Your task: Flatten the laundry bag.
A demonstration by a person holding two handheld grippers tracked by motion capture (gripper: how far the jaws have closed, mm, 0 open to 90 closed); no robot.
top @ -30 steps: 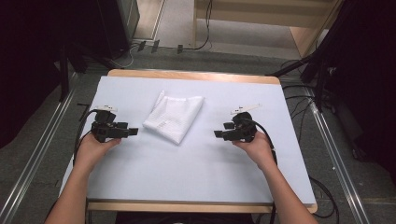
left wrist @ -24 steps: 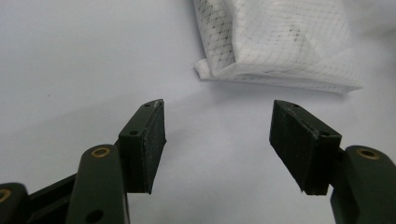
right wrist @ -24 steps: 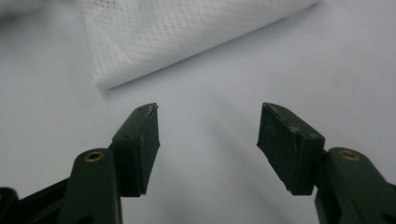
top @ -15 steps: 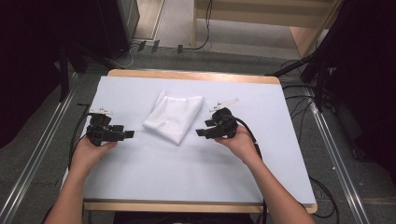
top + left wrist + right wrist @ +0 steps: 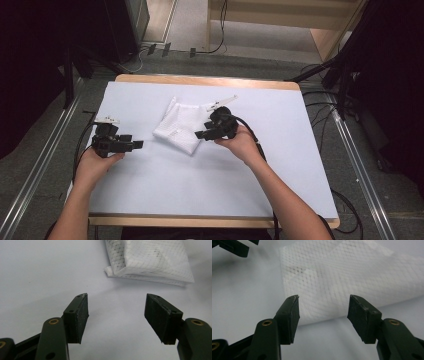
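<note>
A folded white mesh cloth (image 5: 181, 124) lies on the white table (image 5: 250, 175), a little back of its middle. My right gripper (image 5: 199, 135) points left at the cloth's near right edge. Its jaws are open and have just been closing a little. In the right gripper view the cloth (image 5: 352, 275) lies under and beyond the gap of the right gripper (image 5: 324, 298), and the pads do not press on it. My left gripper (image 5: 138, 144) rests open at the table's left, pointing right. In the left gripper view the cloth (image 5: 152, 262) lies ahead of the left gripper (image 5: 116, 300), apart from it.
The table has a wooden rim (image 5: 210, 80) at the back. Metal rails (image 5: 40, 165) run along the floor on both sides, and cables (image 5: 320, 100) lie at the right. The left gripper's jaws (image 5: 234, 247) show at the top left of the right gripper view.
My right hand has moved left across the table, from the right side to the cloth's near right edge. The left hand has stayed where it was.
</note>
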